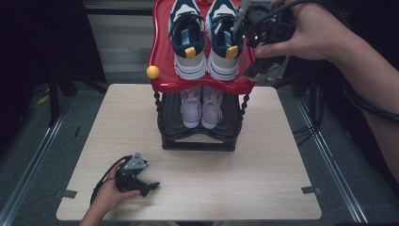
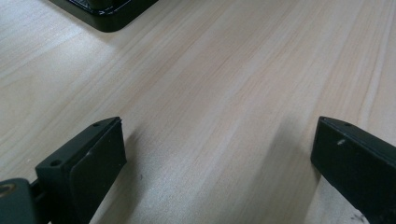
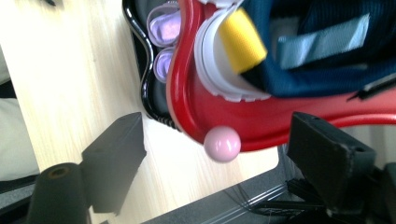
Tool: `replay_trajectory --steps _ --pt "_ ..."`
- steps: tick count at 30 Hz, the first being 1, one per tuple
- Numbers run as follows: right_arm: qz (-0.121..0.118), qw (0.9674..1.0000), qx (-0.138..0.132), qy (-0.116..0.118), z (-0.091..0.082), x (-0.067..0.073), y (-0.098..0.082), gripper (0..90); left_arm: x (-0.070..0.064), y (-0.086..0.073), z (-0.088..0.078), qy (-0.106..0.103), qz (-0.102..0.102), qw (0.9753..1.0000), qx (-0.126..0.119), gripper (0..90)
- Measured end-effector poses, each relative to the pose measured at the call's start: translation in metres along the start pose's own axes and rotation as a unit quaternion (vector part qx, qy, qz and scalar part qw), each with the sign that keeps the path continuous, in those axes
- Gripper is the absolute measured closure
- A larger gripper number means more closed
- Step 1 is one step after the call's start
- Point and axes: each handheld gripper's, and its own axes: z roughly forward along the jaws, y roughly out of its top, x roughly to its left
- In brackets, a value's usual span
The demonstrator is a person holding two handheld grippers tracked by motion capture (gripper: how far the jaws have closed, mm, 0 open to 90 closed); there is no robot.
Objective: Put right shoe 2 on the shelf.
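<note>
While raised beside red shelf (image 1: 162, 56) | right gripper (image 1: 256, 42) open, empty | left gripper (image 1: 143, 186) open, tabletop

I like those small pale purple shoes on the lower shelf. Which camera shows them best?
The high view: both purple shoes sit side by side under the red tray, whole but for the hidden ends. The right gripper view catches only their soles. The left gripper view faces the table.
</note>
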Motion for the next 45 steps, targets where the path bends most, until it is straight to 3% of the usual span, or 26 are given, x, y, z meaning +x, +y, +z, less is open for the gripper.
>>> replay_trajectory --steps 16,27,45 --pt "0.017 0.9994 0.013 0.025 0.003 0.009 -0.028 16.9 0.000 0.000 0.000 0.000 -0.001 1.0000 0.000 2.6" --pt "0.029 0.9976 0.040 0.049 0.011 0.012 -0.045 17.2 0.000 0.000 0.000 0.000 0.000 1.0000 0.000 2.6" --pt "0.045 0.9954 0.041 0.073 0.025 0.025 -0.075 17.5 0.000 0.000 0.000 0.000 0.000 1.0000 0.001 2.6"
